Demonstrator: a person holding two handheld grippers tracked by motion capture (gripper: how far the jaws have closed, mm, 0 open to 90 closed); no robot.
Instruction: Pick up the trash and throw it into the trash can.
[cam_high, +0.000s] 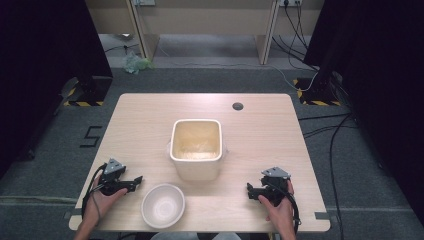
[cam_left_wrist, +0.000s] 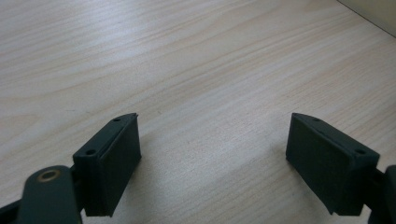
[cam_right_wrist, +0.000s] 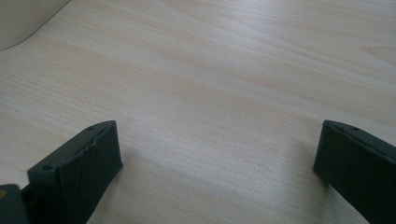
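Your left tongs wide open, nothing held, low over light wooden tabletop. Your right tongs same: jaws spread, empty. Cream square plastic tub mid-tabletop between them; white round bowl just beside left tongs.

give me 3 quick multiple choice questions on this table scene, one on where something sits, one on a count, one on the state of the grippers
1. Where is the white bowl?
A. inside the container
B. near the front table edge, left of centre
C. at the far right corner

2. How many vessels stand on the table?
A. one
B. two
C. four

3. How do the left gripper and right gripper stand?
A. both open, holding nothing
B. both shut
C. one shut on the bowl

Answers: 1 B, it sits in front of the square cream container. 2 B, bowl and container. 3 A, jaws apart over bare wood.
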